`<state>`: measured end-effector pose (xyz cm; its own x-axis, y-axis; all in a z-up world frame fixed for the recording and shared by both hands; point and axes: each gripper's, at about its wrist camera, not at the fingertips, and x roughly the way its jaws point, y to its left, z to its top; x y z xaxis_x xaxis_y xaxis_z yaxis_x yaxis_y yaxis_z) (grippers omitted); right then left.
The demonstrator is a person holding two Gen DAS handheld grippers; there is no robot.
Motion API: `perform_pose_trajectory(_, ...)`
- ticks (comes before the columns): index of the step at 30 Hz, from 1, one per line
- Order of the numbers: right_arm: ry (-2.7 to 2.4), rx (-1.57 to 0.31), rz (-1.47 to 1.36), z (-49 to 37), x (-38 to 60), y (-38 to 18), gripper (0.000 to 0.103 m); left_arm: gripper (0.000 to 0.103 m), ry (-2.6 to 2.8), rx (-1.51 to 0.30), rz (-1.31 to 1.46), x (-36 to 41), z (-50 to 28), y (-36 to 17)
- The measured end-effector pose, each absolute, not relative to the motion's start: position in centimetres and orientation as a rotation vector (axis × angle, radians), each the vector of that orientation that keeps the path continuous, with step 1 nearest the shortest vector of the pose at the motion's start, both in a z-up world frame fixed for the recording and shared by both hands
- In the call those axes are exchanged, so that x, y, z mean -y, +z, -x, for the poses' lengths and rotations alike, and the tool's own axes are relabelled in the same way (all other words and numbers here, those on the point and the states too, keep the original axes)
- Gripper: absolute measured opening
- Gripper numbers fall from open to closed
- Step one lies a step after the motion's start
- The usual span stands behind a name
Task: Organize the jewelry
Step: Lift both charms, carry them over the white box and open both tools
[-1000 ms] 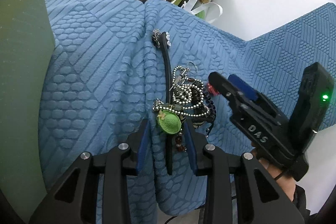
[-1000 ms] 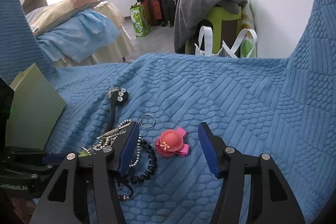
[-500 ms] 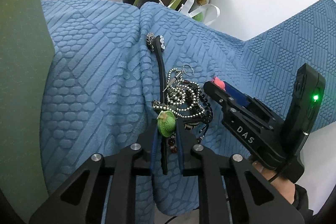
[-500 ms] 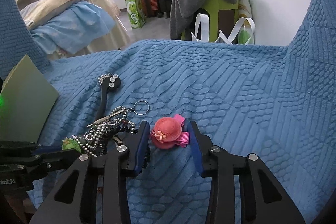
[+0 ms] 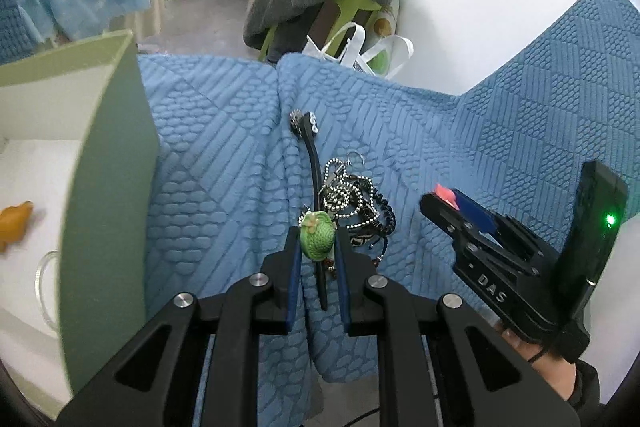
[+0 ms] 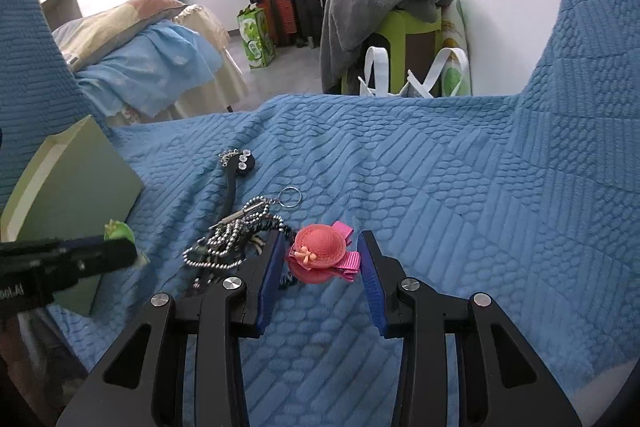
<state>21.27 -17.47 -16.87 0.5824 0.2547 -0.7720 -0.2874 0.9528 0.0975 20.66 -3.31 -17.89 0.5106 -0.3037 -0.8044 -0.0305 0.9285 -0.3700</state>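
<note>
While the left gripper [image 5: 317, 247] clamps a green crocheted hat charm [image 5: 318, 235], the right gripper [image 6: 320, 259] apparently pinches a pink hat clip [image 6: 320, 253].

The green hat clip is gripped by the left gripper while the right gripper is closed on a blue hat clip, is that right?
Not quite: the clip in the right gripper is a pink hat clip, not blue, as the right wrist view shows. The rest stands: the left gripper is closed on the green hat clip, seen in the left wrist view.
</note>
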Motion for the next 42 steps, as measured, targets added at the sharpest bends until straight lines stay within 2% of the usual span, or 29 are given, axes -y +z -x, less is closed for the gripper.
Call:
perform_pose_trajectory(18,0.298,-0.771,0.057,-18.1,17.4,-8.2,0.035,0.016,-0.118,-0.908,0.251,1.8,-18.9,-10.8)
perform_pose_trajectory(28,0.331,-0.656,0.053,-16.9,14.5,-0.1,0.035,0.016,-0.06,-0.853,0.197,-0.8,-17.4,-3.2)
perform_pose_trajectory(35,0.384,-0.594,0.017,-15.7,11.7,4.3,0.035,0.016,-0.032,-0.733,0.162,-2.8,-14.9,1.8)
perform_pose_trajectory(42,0.436,-0.57,0.024,-14.9,7.9,6.2,0.035,0.016,0.008,-0.704,0.168,-6.3,-14.1,2.2)
